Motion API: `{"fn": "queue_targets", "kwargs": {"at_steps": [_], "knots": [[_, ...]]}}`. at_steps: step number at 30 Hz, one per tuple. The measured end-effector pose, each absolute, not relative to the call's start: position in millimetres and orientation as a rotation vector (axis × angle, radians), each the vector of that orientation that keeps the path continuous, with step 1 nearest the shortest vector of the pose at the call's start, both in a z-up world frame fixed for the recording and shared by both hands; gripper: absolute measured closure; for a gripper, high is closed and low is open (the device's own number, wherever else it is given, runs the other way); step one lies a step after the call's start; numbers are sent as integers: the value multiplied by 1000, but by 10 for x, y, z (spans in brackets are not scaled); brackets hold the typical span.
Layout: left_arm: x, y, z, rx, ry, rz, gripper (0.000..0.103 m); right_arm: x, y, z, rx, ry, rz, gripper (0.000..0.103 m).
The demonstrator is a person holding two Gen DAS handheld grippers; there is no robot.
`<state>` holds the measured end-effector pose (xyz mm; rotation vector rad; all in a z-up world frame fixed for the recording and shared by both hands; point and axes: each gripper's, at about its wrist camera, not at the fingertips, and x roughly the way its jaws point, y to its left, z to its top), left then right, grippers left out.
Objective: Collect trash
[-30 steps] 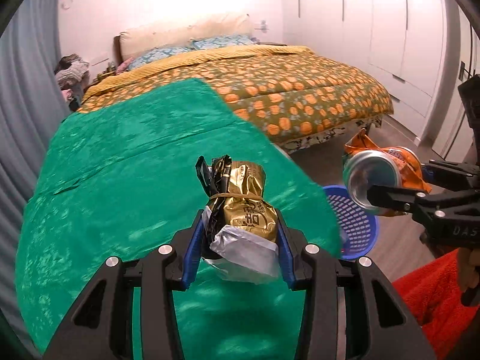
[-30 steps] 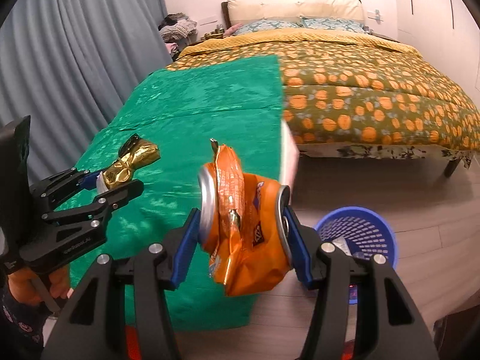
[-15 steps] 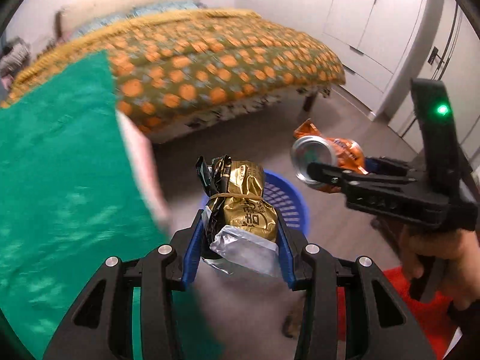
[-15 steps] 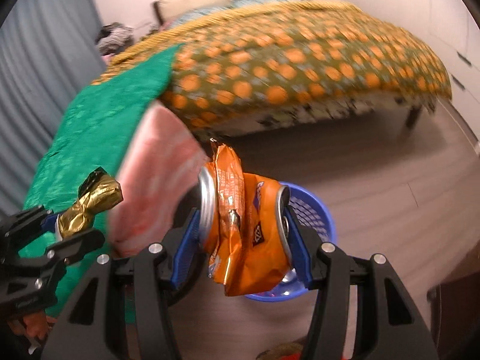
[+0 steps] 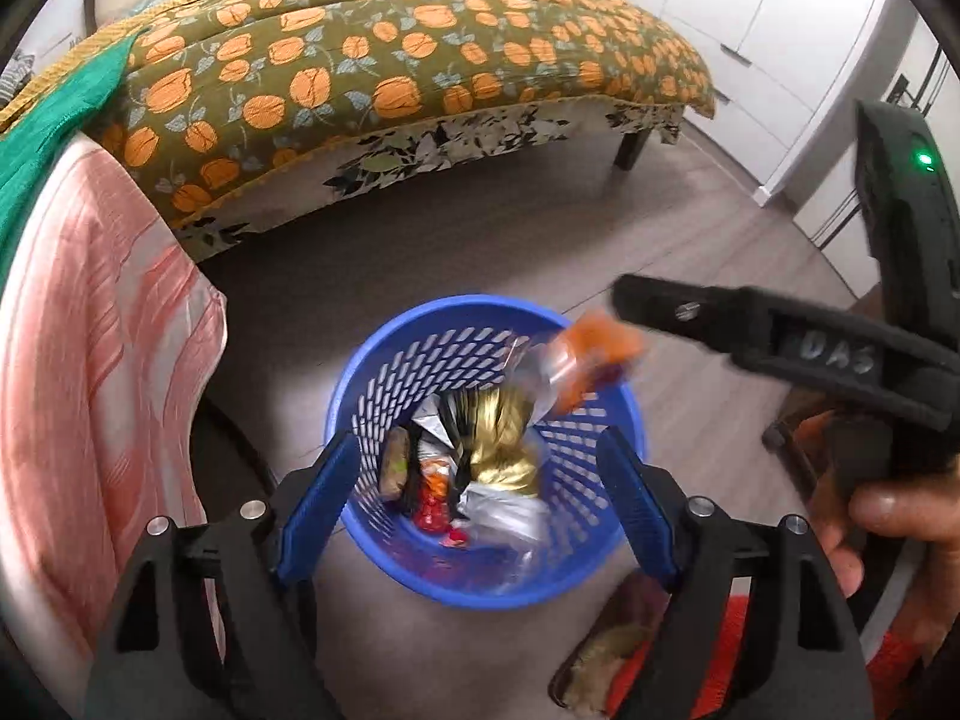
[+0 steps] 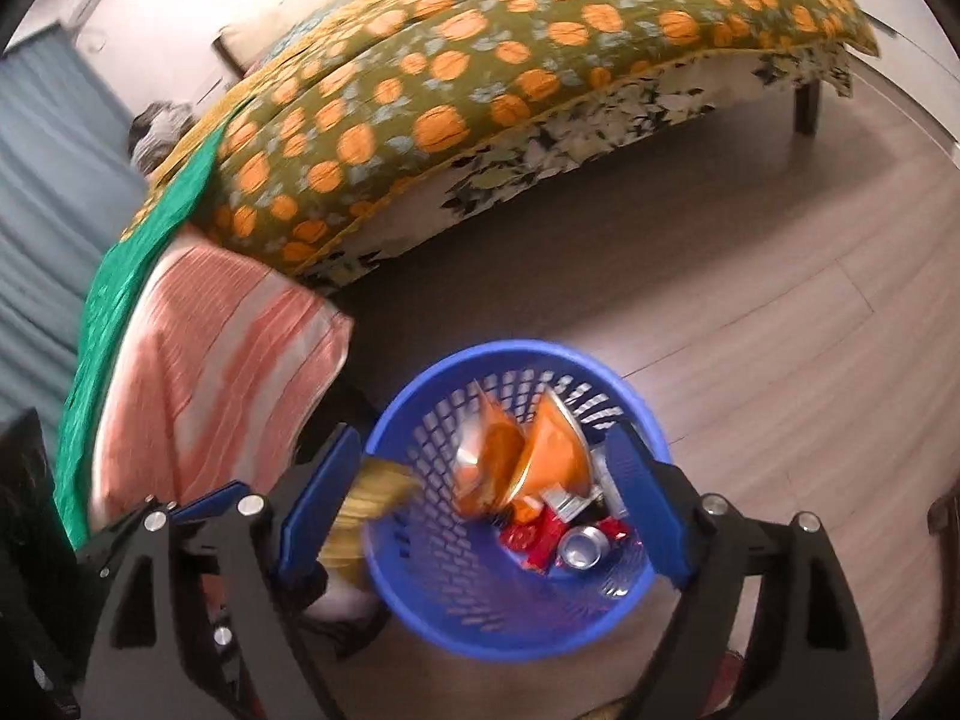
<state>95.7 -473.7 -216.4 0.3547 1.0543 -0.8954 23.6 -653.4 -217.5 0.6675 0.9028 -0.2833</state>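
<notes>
A blue perforated basket [image 5: 384,372] [image 6: 420,588] stands on the wood floor beside the bed. My left gripper [image 5: 486,486] hangs over it with its jaws opening; the gold wrapper [image 5: 501,441] has left them and drops into the basket. My right gripper [image 6: 489,498] is also above the basket, jaws opening, and the orange wrapper with the can [image 6: 516,456] [image 5: 576,360] falls blurred into it, free of the pads. A red wrapper and a silver can [image 6: 582,546] lie at the basket's bottom. In the right wrist view the gold wrapper [image 6: 366,492] shows blurred at the basket's left rim.
A bed with an orange-patterned quilt [image 5: 390,60] and a green cover [image 6: 150,228] fills the back. A pink striped cloth [image 5: 90,372] hangs at the left. White wardrobes [image 5: 780,30] stand at the right; a red rug [image 5: 726,660] and a slipper [image 5: 606,648] lie near the basket.
Both grippers swung from the bed down over the blue basket. Each opened and let go of its trash, which now falls into the basket.
</notes>
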Motion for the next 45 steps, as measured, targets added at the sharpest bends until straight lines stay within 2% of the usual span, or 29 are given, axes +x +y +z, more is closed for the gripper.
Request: {"fn": "queue_targets", "kwargs": {"at_steps": [3,8,10,16,19,23,33,45], "knots": [[942,-4669,-2099,320,1037,-906,20,137,-6612,-2085,688,872,-323,17],[565,-4386,-1649,306,843,-859,6,-95,-6515,-1639,641,793,-381,4],[373,-4249,-1429,304,760,-836,5,-192,-6433,-1487,624,777,-381,4],[-79,-4052,-998,380,669,-867,5,-725,-5924,-993,489,709,-403,4],[-225,-3914,-851,356,630,-833,5,-1025,-5632,-817,381,610,-488,4],[-386,-3826,-741,366,570,-795,5,-1088,-5596,-955,466,706,-448,4],[-226,-3835,-999,383,753,-754,5,-1204,-5491,-1382,451,809,-491,5],[-98,-3970,-1380,433,851,-724,5,-1145,-5349,-1491,377,870,-467,4]]}}
